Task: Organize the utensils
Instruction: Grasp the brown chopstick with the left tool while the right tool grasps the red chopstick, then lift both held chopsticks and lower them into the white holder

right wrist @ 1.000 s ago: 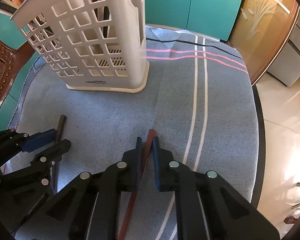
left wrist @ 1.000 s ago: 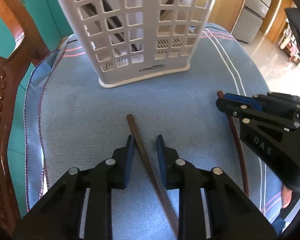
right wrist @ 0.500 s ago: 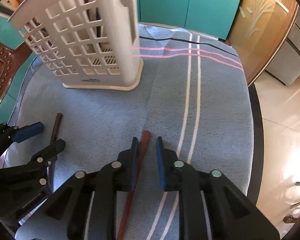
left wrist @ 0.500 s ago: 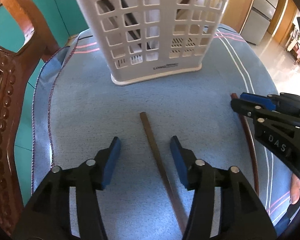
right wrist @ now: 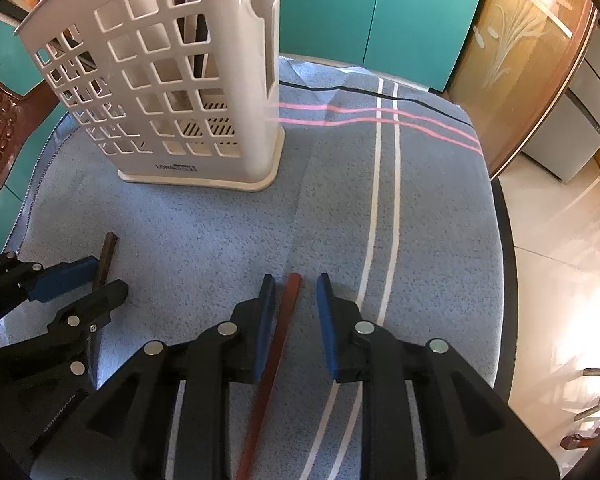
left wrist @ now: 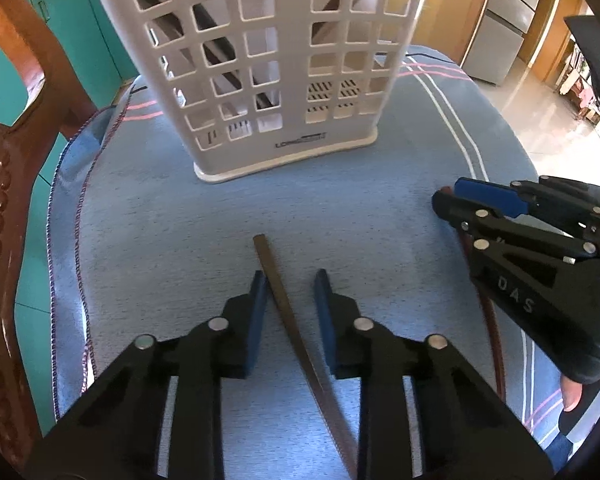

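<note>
Two chopsticks lie on the desk near the holder [left wrist: 283, 80], one between each tool's parted, unclamped pads: left tool [left wrist: 289, 286] just closing, right tool [right wrist: 295, 294] just opening; squeeze squarely before lifting.

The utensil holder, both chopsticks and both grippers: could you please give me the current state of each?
Utensil holder: upright on the cloth, dark utensils already inside.
Dark brown chopstick: flat on the cloth, between the left gripper's pads, a gap on its right side.
Reddish chopstick: flat on the cloth, between the right gripper's pads, not clamped.
Left gripper: open, jaws just closing in.
Right gripper: open, jaws just widening.
</note>
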`<action>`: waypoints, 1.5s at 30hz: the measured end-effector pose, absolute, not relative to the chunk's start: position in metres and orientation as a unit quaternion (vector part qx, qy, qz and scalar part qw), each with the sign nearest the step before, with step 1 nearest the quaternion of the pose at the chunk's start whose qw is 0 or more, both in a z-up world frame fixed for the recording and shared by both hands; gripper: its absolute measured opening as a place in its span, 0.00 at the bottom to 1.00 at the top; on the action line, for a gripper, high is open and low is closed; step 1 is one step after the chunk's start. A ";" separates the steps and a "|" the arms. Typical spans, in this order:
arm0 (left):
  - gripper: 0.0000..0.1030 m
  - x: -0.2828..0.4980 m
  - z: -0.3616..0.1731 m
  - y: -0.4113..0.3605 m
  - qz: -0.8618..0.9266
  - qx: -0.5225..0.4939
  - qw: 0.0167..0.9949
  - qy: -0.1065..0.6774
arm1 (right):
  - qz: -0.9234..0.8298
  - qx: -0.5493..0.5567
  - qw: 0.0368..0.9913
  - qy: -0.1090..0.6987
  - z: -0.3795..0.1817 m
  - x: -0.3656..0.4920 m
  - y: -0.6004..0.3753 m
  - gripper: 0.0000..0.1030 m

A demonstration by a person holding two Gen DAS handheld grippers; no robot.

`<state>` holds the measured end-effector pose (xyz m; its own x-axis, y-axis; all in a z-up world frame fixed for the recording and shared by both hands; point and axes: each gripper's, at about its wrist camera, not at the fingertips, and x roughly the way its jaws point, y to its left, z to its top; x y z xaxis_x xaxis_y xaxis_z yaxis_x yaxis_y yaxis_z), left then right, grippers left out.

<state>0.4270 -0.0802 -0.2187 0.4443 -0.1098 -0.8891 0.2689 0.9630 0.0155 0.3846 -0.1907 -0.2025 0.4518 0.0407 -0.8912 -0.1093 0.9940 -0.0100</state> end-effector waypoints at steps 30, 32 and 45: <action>0.07 0.336 -0.057 -0.031 -0.171 -0.025 0.929 0.326 | 0.131 0.070 0.920 0.363 -0.031 0.279 -0.244 0.07; 0.07 0.329 -0.038 -0.029 -0.168 -0.024 0.938 0.303 | 0.132 0.084 0.927 0.342 -0.013 0.269 -0.249 0.07; 0.07 0.366 0.100 0.005 -0.116 -0.081 0.982 0.128 | 0.118 0.171 0.963 0.175 0.117 0.306 -0.273 0.07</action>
<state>0.3658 0.0051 0.1004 0.9402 -0.2480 -0.2335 0.2064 0.9601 -0.1889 0.3058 -0.2730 0.1175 0.9110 0.2863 -0.2967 -0.1669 0.9141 0.3695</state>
